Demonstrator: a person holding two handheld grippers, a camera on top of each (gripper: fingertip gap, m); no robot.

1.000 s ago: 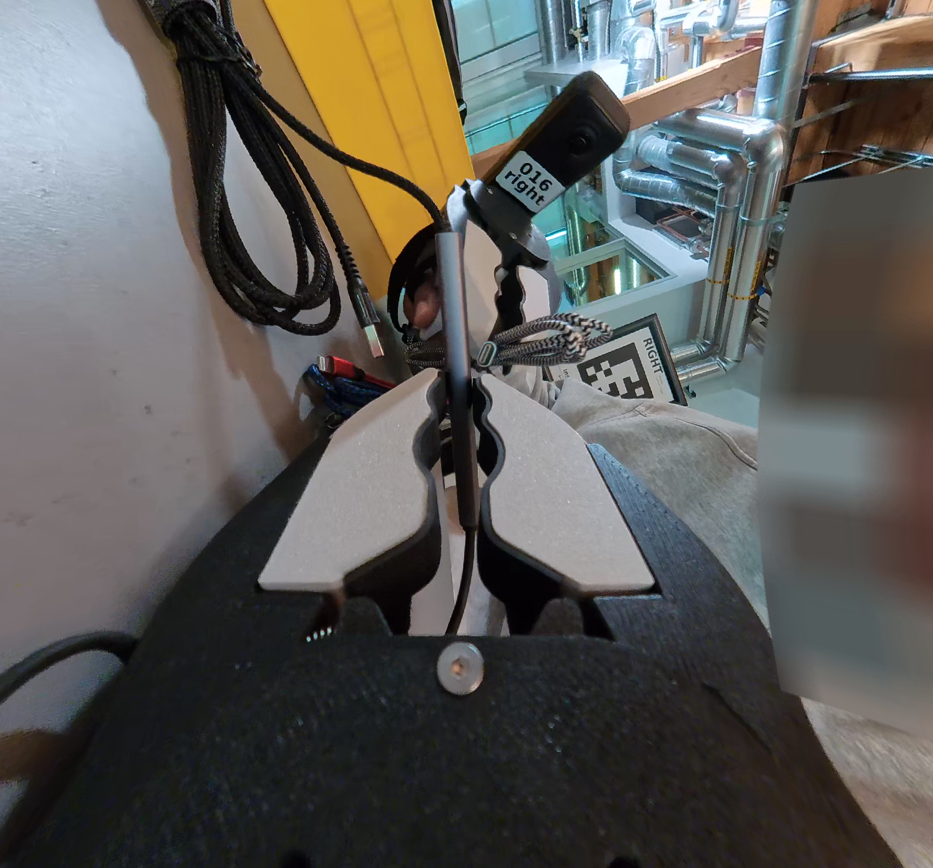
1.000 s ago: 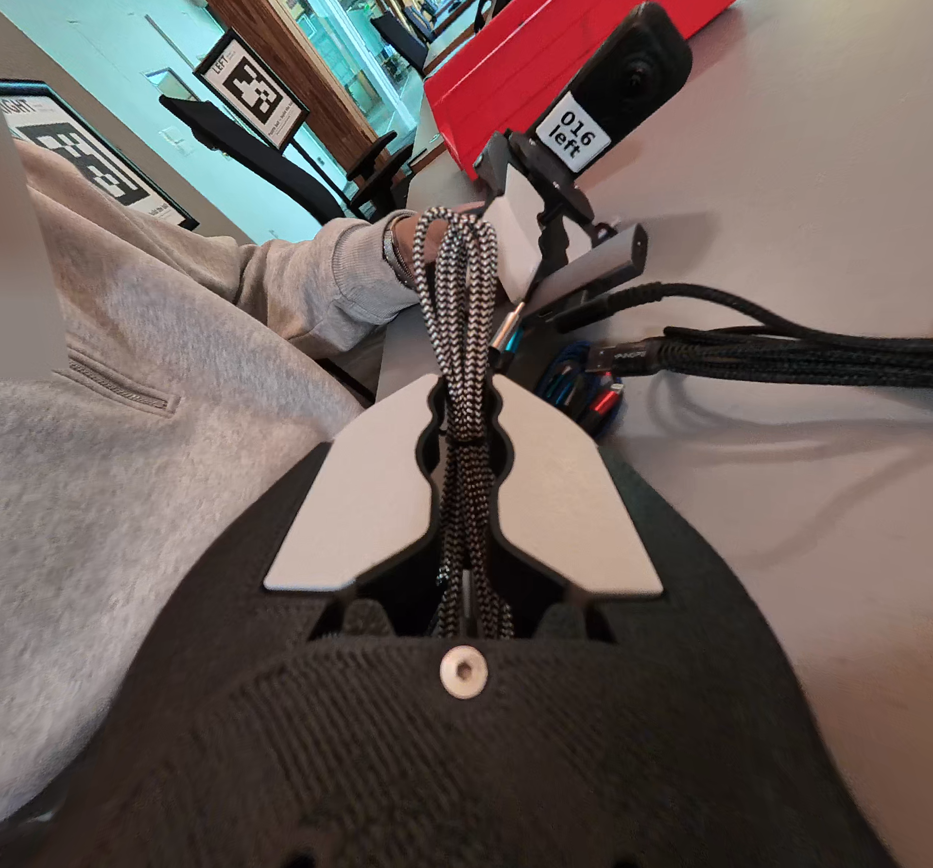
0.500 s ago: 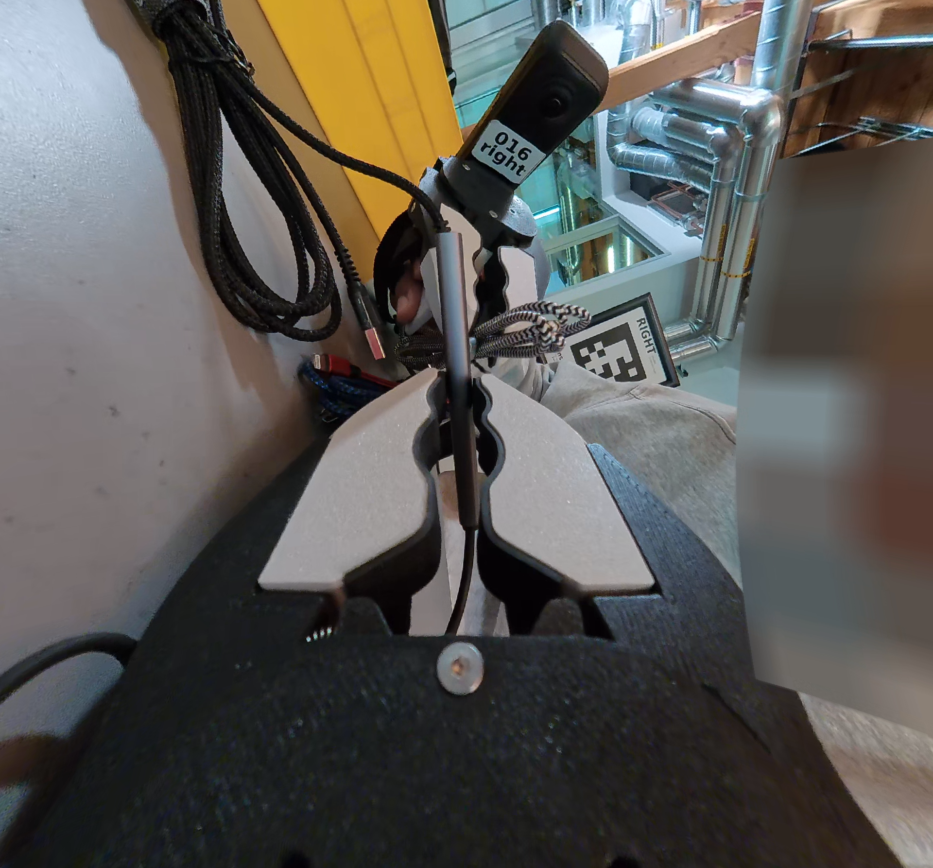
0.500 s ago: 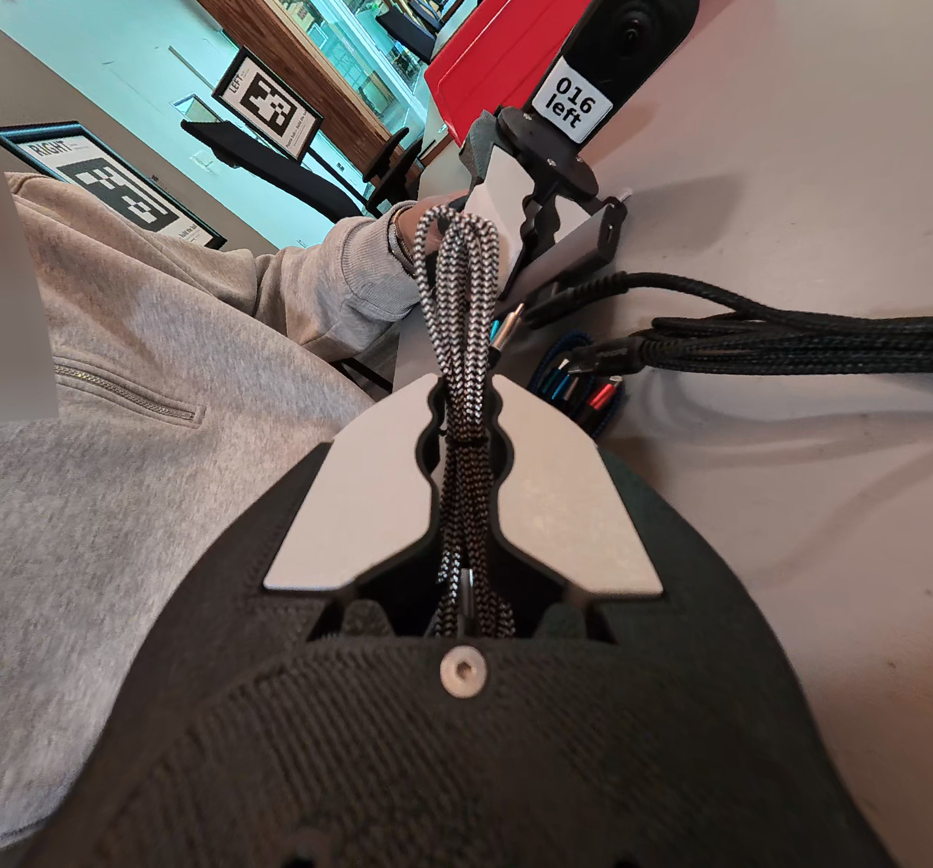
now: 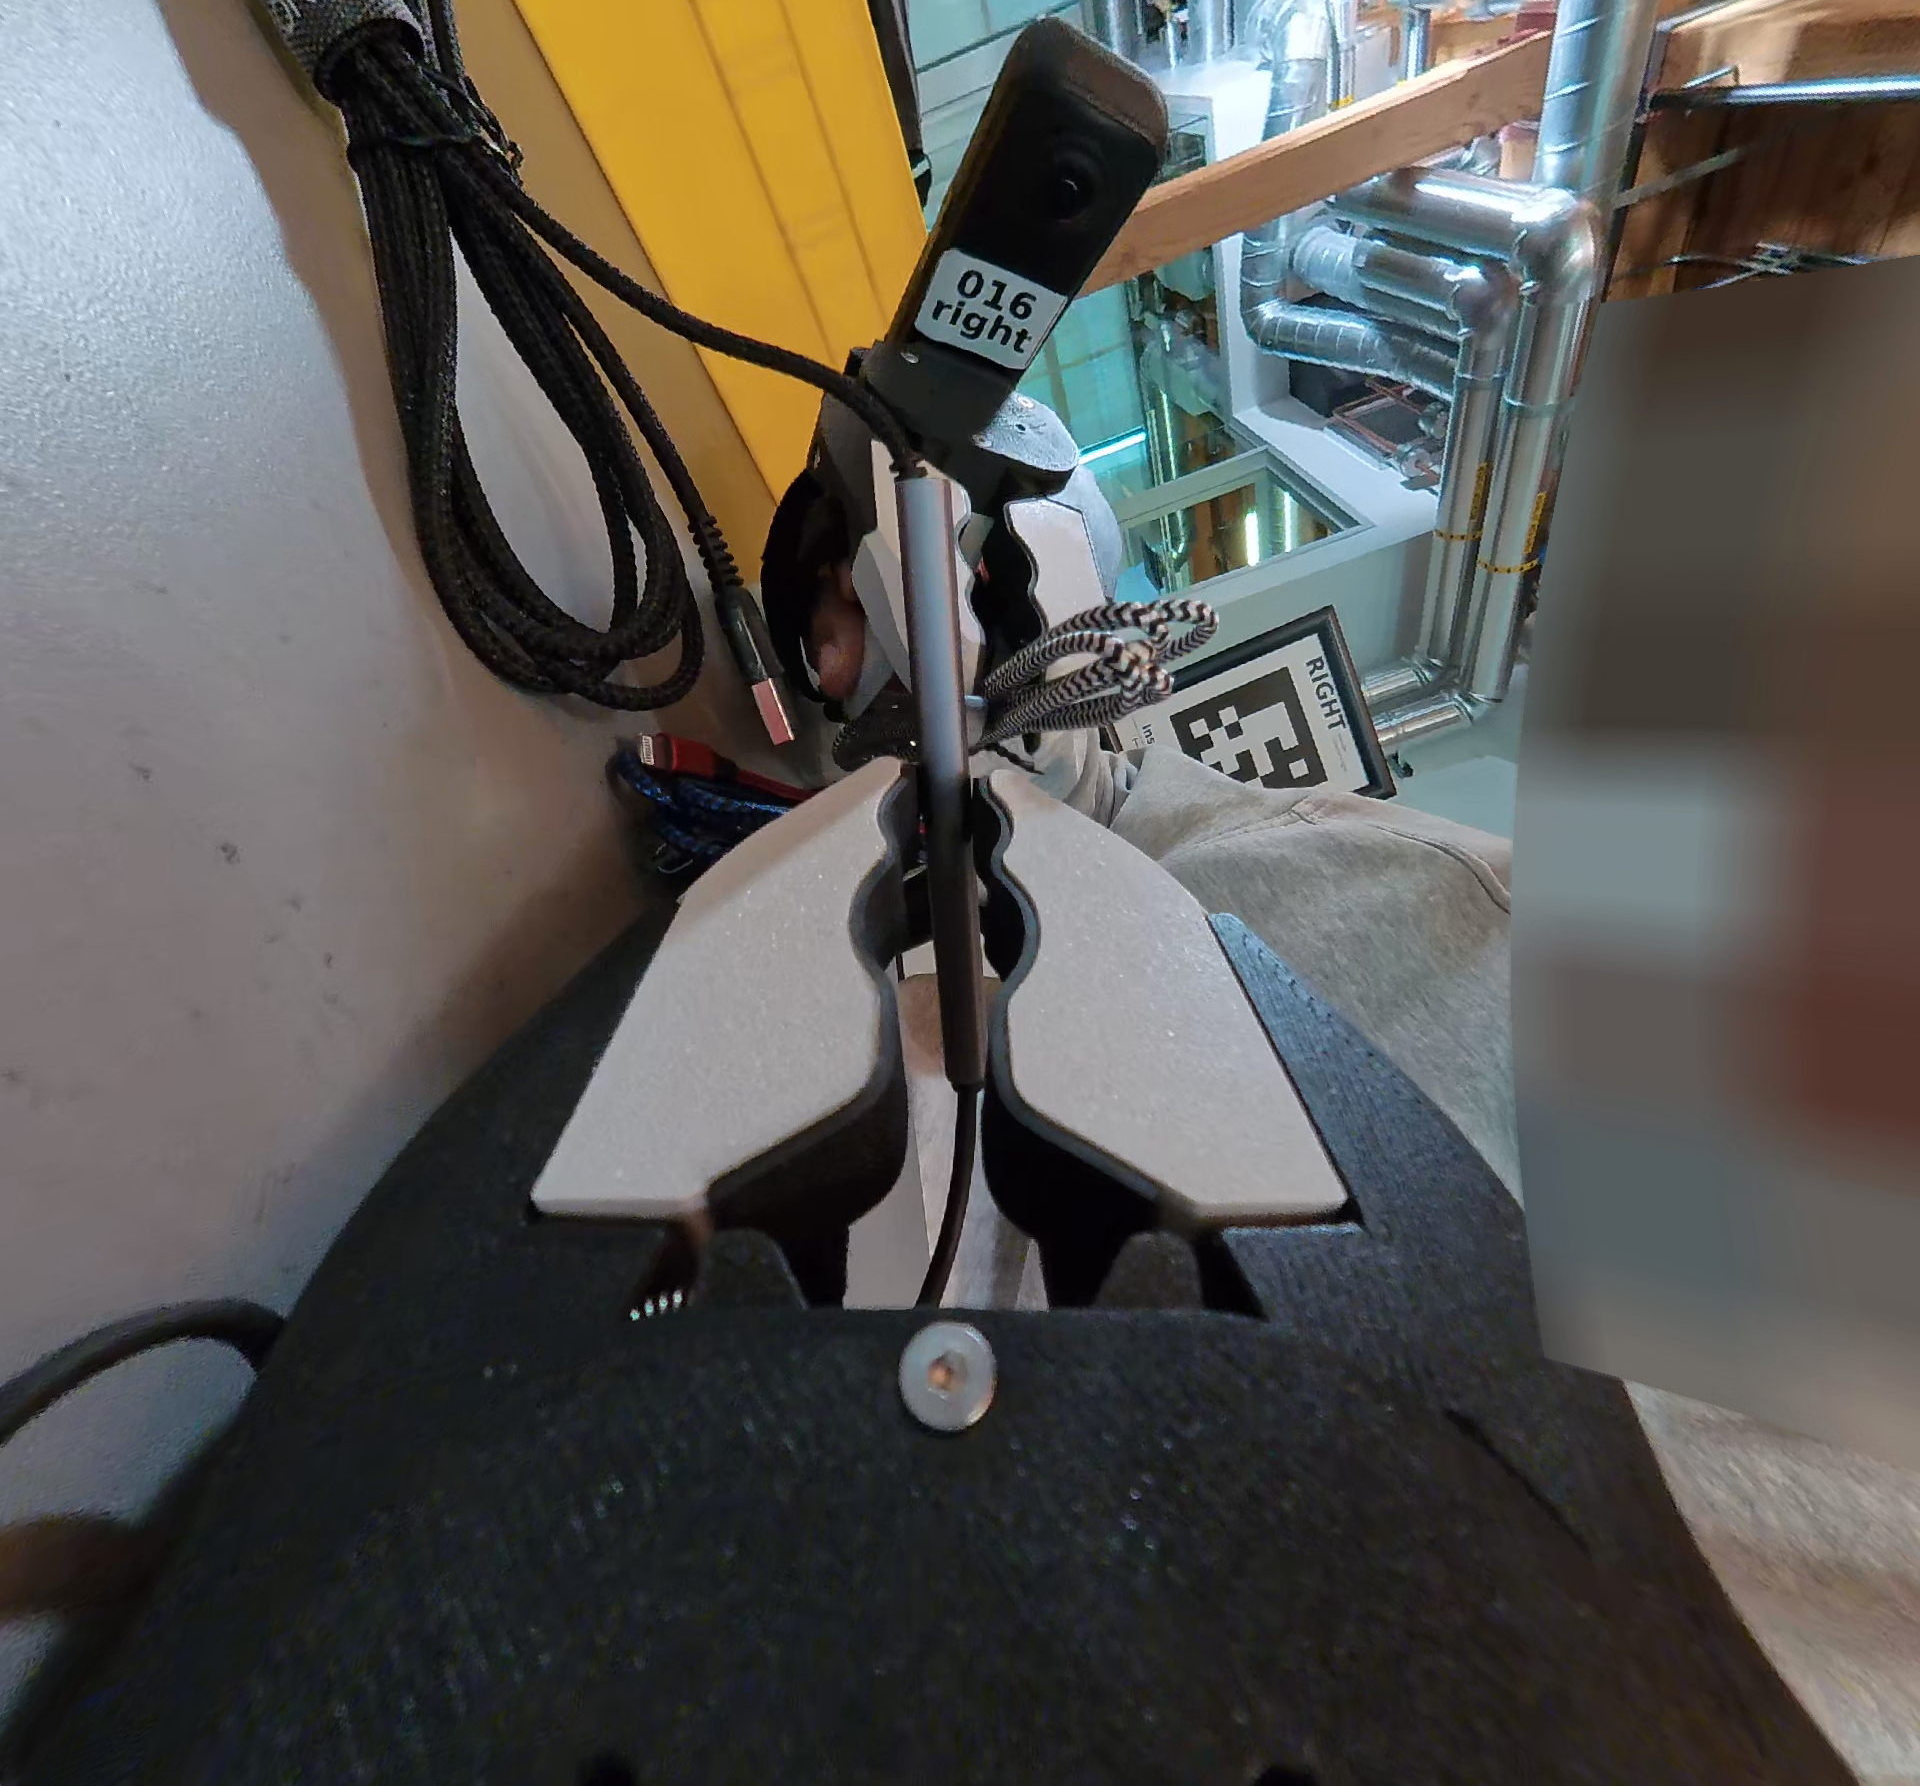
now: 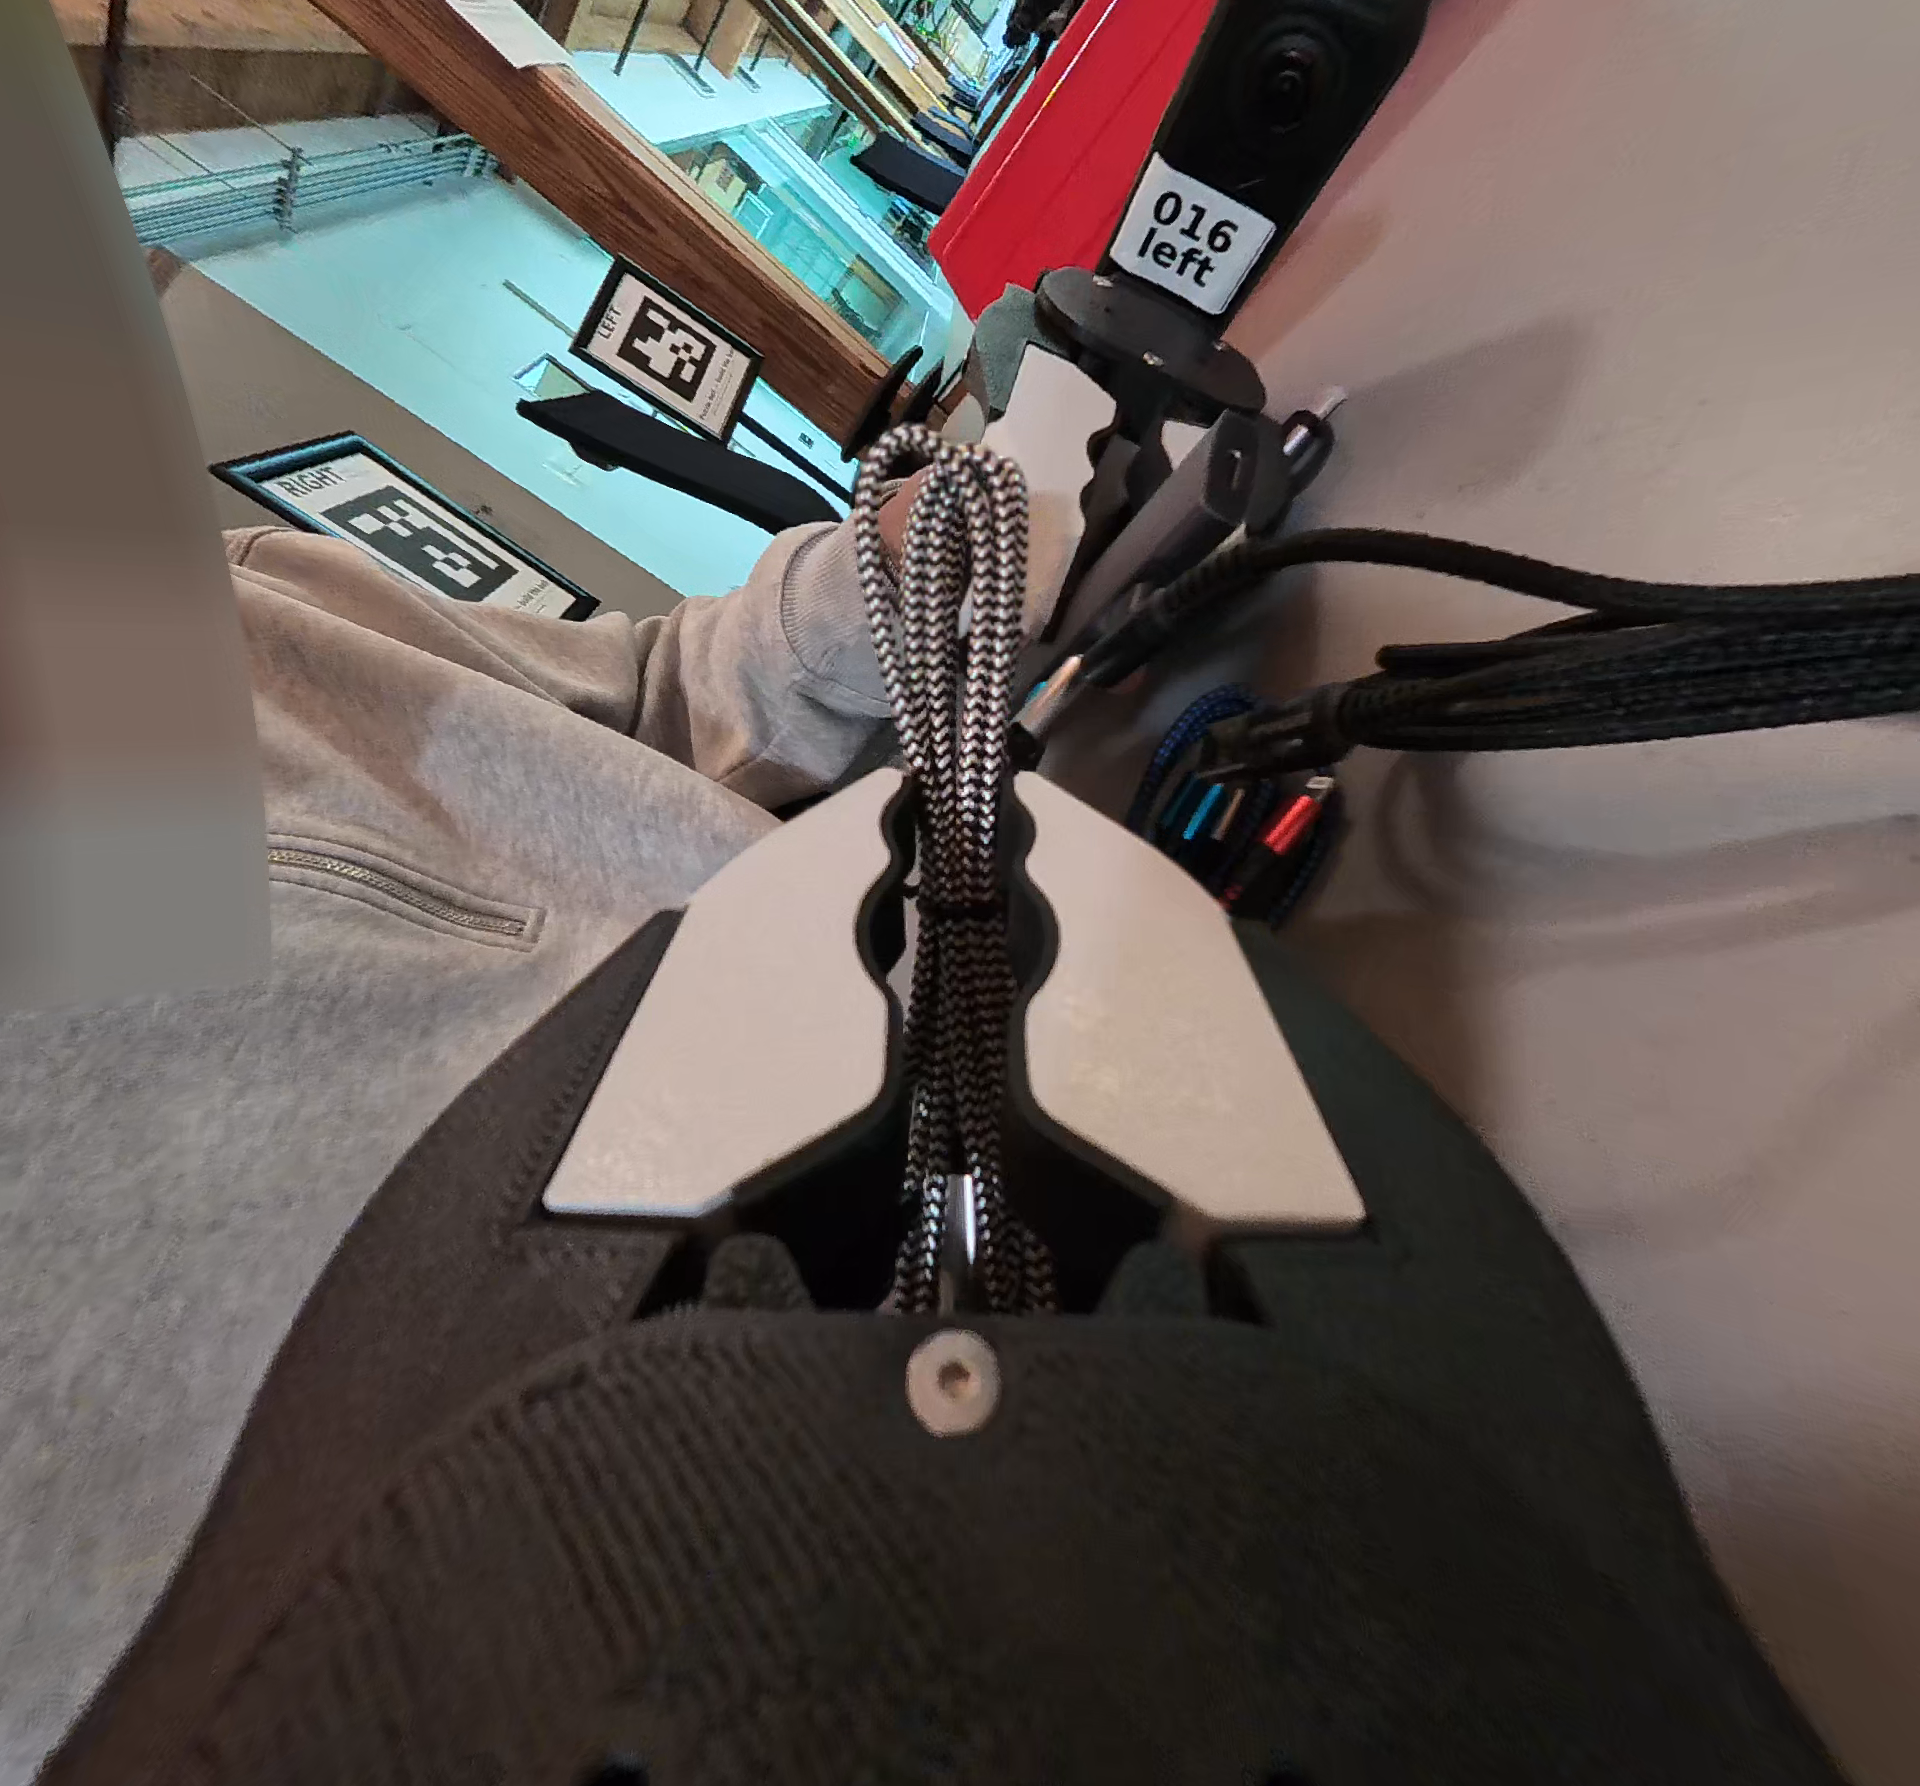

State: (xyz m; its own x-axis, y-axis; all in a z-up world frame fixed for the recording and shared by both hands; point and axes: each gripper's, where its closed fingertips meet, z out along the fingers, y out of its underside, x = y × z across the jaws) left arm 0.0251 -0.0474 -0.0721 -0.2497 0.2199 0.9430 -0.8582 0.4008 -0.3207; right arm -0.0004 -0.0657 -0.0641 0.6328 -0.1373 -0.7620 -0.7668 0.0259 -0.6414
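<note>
My left gripper (image 5: 940, 786) is shut on a slim grey metal adapter (image 5: 935, 697), edge-on between the fingers, with a black braided cable plugged into its far end. My right gripper (image 6: 956, 780) is shut on a folded bundle of black-and-white braided cable (image 6: 940, 614) that sticks out past the fingertips. The two grippers face each other closely above a grey table (image 6: 1662, 386). In the left wrist view the bundle (image 5: 1101, 661) sits just right of the adapter. In the right wrist view the adapter (image 6: 1195, 510) is held in the other gripper's fingers, a silver plug (image 6: 1055, 697) just below it.
A coil of black braided cable (image 5: 499, 406) lies on the table, with a red-tipped plug (image 5: 769, 708). A blue and red cable bundle (image 6: 1236, 822) lies beneath the grippers. A yellow board (image 5: 727, 126), a red box (image 6: 1091, 95), a person's grey sleeve (image 6: 623, 697) and framed marker signs (image 6: 665, 349) surround. Spacing between my two grippers at the tips: around 4 cm.
The two grippers have closed in on each other and rotated a little; the other gripper's camera stands more upright in both views. Both holds are unchanged.
</note>
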